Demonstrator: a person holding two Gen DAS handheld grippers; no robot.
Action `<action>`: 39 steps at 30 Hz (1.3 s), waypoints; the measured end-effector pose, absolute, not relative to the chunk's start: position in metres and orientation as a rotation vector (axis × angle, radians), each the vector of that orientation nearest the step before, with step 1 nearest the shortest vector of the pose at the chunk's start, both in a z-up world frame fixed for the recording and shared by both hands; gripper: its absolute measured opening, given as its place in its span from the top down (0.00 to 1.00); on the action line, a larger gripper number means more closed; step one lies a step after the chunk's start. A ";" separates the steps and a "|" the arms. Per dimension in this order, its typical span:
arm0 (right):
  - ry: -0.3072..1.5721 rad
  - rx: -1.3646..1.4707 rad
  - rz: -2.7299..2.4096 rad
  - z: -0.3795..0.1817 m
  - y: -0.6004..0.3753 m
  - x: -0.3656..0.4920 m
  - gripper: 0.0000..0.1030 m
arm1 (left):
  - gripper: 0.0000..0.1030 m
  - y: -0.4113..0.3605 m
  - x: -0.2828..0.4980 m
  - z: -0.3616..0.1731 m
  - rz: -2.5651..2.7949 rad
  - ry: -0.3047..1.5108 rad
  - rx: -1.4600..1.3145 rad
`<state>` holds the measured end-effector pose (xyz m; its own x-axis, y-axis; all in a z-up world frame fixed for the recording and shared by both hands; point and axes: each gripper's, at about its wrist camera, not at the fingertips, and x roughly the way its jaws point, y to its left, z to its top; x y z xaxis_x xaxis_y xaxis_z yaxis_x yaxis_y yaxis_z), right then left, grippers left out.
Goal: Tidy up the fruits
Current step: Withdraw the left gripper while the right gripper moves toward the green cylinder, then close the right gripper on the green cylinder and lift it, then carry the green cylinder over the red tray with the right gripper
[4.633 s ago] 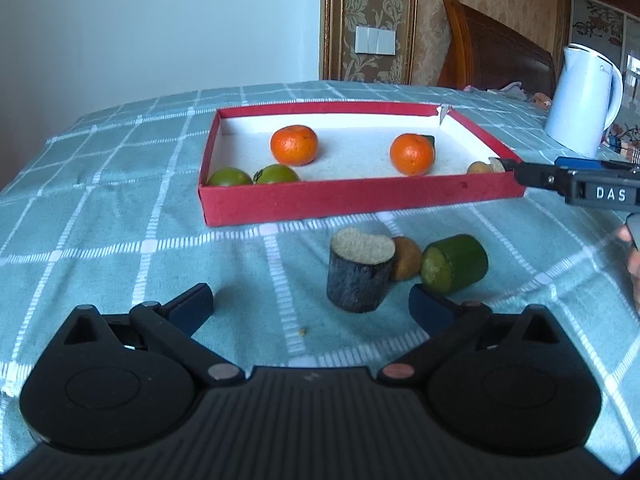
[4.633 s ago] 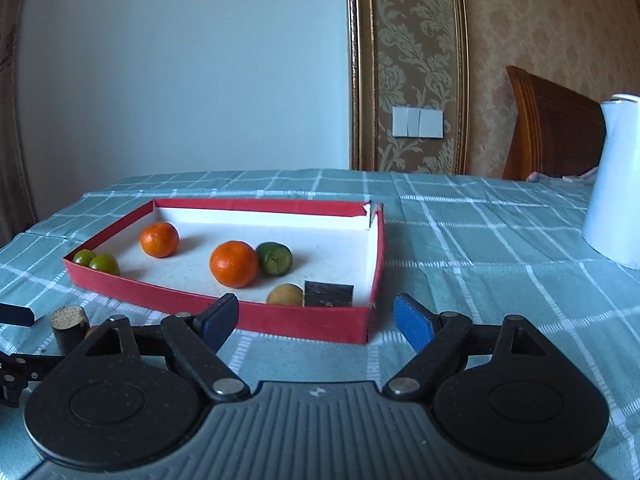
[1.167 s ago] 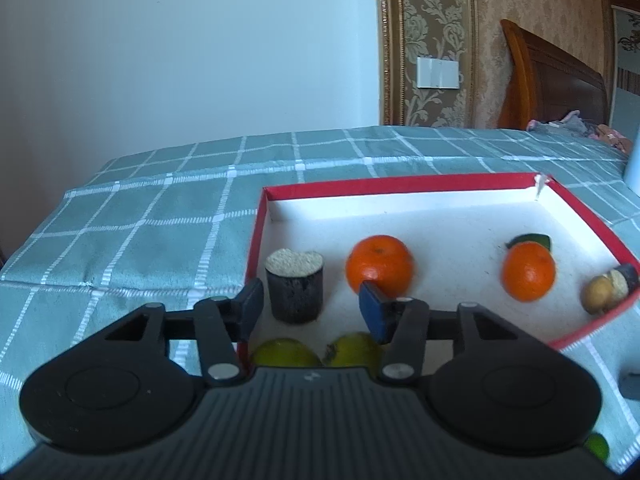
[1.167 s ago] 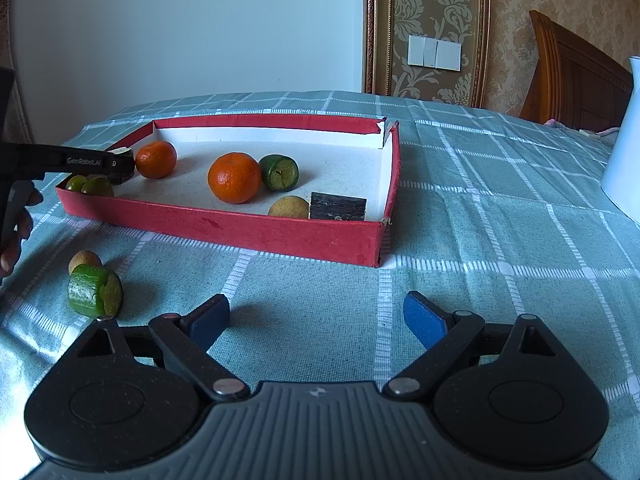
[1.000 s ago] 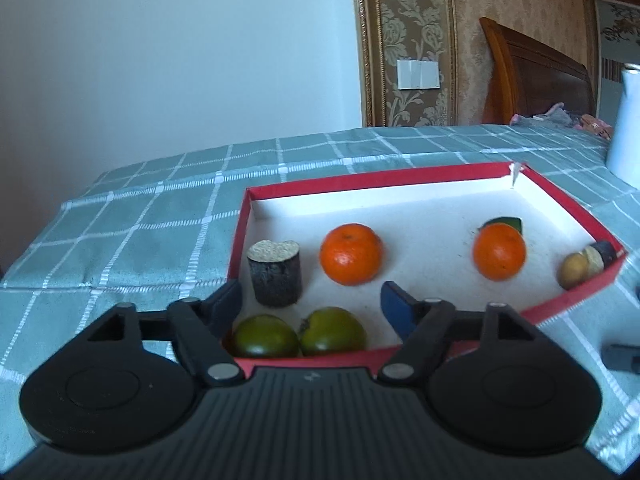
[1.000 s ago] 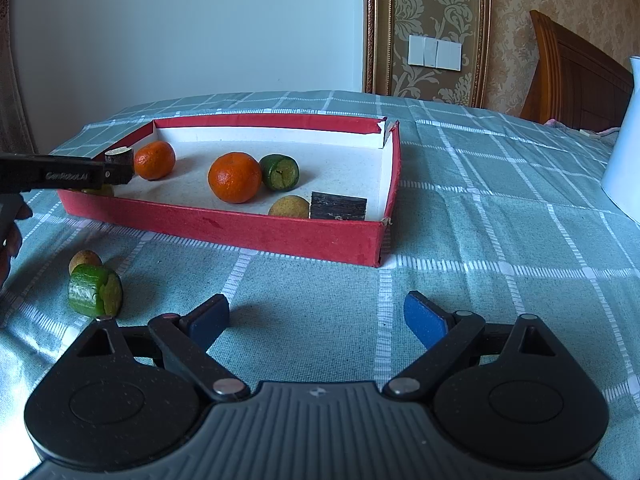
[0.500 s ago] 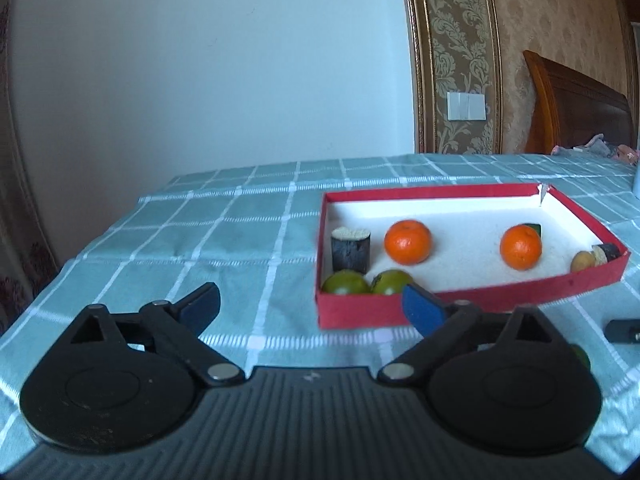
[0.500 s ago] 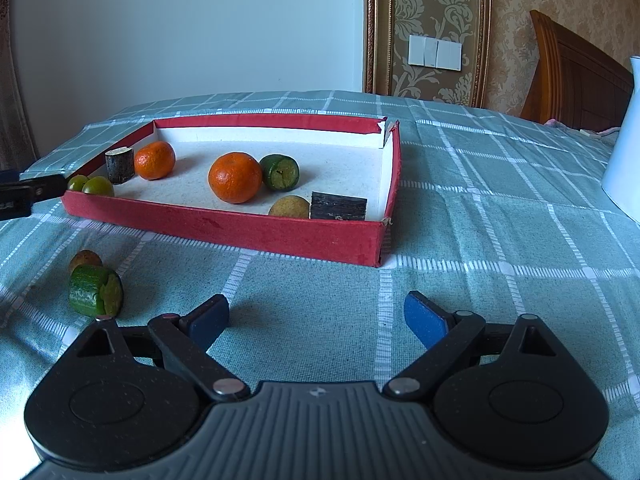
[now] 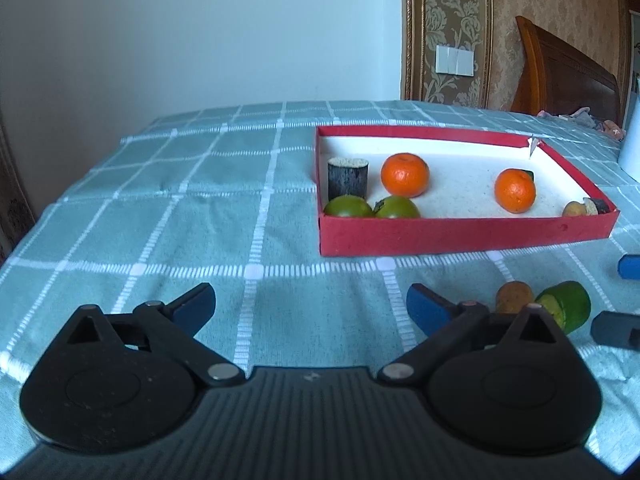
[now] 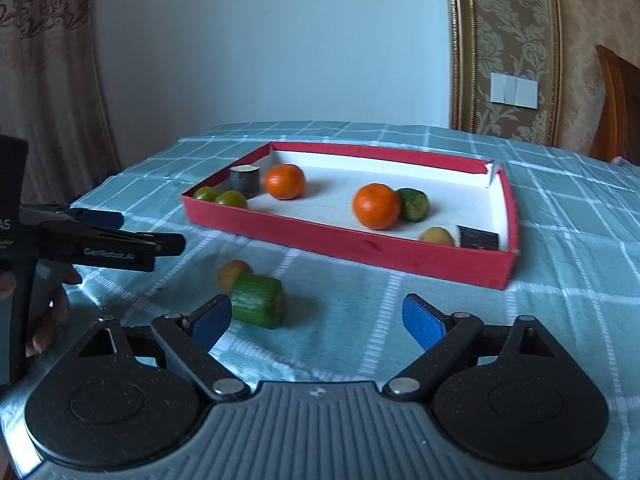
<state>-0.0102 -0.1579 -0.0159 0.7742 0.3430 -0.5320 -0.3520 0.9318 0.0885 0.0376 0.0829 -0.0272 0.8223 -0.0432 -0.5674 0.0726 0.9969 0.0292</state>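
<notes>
Right wrist view: my right gripper point(image 10: 316, 320) closes, empty, beside the green cucumber piece point(image 10: 258, 300); my left gripper point(image 9: 310, 308) opens wide, empty.

The tabletop point(image 9: 200, 216) is covered by a teal cloth checked with white lines, lightly creased toward its left edge. A shallow red tray point(image 9: 460, 234) with a white floor rests flat on the cloth, and near its front wall a green cylindrical piece point(image 10: 258, 300) lies on its side with a small brown fruit point(image 10: 233, 273) touching it. At the far right edge of the left wrist view, the base of a white kettle point(image 9: 632, 152) stands on the cloth.
</notes>
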 end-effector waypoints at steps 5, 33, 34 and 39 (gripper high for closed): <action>0.605 -0.029 0.399 -0.020 -0.145 -0.004 0.28 | 0.00 0.087 0.045 -0.031 -0.055 0.654 0.027; 0.525 -0.033 0.361 -0.010 -0.149 -0.001 0.71 | 0.00 0.087 0.047 -0.033 -0.054 0.666 0.032; 0.523 -0.027 0.356 -0.007 -0.152 0.002 0.70 | 0.00 0.088 0.047 -0.033 -0.054 0.666 0.032; 0.501 -0.015 0.346 0.006 -0.157 0.021 0.70 | 0.00 0.087 0.047 -0.033 -0.054 0.666 0.032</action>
